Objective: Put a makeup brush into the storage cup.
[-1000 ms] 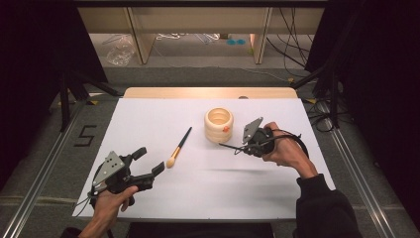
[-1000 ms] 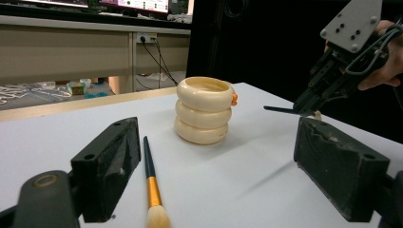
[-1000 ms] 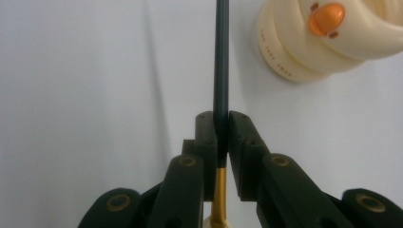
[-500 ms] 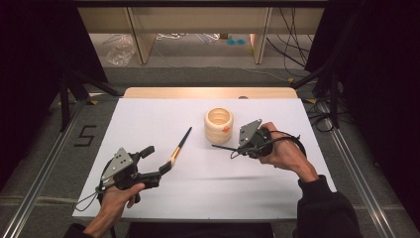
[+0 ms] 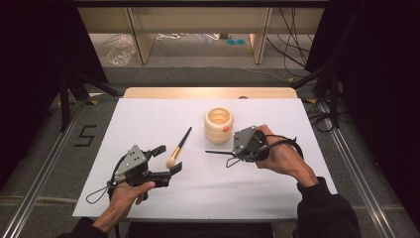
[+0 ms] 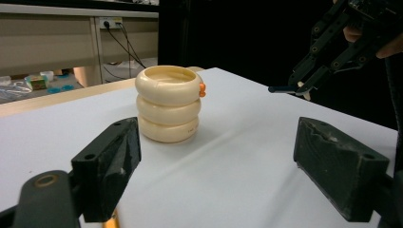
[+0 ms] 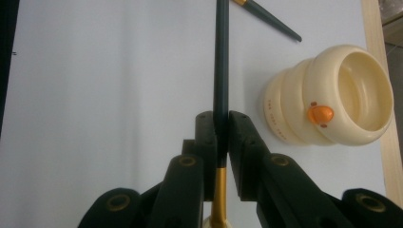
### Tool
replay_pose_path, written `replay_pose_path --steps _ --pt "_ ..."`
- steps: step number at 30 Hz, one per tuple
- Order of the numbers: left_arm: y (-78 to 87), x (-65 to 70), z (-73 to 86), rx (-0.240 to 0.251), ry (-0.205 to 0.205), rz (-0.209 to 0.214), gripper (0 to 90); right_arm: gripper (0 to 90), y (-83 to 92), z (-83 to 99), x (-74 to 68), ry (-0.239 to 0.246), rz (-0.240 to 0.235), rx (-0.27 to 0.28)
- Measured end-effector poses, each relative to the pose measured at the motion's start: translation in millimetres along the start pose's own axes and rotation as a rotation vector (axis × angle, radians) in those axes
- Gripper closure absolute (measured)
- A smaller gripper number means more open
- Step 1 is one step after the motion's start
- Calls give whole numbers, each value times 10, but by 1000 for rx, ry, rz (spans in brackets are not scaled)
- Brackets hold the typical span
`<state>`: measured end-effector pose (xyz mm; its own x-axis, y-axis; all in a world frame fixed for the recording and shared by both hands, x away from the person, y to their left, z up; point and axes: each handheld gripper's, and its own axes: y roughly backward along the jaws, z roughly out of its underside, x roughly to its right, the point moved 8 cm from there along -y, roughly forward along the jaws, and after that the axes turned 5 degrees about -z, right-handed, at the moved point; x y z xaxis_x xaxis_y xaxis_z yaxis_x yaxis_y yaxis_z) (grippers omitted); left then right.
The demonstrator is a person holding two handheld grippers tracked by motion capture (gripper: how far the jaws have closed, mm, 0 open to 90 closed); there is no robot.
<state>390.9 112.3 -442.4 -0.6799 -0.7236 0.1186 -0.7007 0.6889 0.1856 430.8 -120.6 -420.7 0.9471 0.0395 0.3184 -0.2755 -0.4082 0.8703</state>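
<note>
A cream ringed cup [image 5: 218, 125] with a small orange duck bill stands upright at mid-table; it also appears as the cup [image 6: 168, 103] and the cup [image 7: 332, 97]. A dark-handled brush [image 5: 179, 147] lies on the white sheet, bristles toward me. My left gripper [image 5: 169, 159] is open, its jaws flanking that brush's bristle end, apart from it. My right gripper [image 5: 232, 153] is shut on a second brush [image 7: 220, 71], gripped just above its gold ferrule, the handle pointing left past the cup. The left gripper view shows the right gripper [image 6: 304, 85] raised above the sheet.
The white sheet [image 5: 148, 114] covers the table, with a wooden strip [image 5: 208, 92] along the far edge. Beyond it are shelves, cables and a floor mark "5" [image 5: 85, 135]. Metal rails run along both sides.
My left gripper has moved right until its open jaws flank the lying brush's head. My right gripper has shifted left with its brush, the handle tip now past the cup.
</note>
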Motion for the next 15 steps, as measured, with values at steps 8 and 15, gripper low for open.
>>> replay_pose_path --steps 8,15 --pt "-86 134 -55 3 -26 50 163 835 69 -106 -50 31 15 7" --pt "-150 268 -91 1 -65 87 169 836 106 -206 -58 100 29 34"
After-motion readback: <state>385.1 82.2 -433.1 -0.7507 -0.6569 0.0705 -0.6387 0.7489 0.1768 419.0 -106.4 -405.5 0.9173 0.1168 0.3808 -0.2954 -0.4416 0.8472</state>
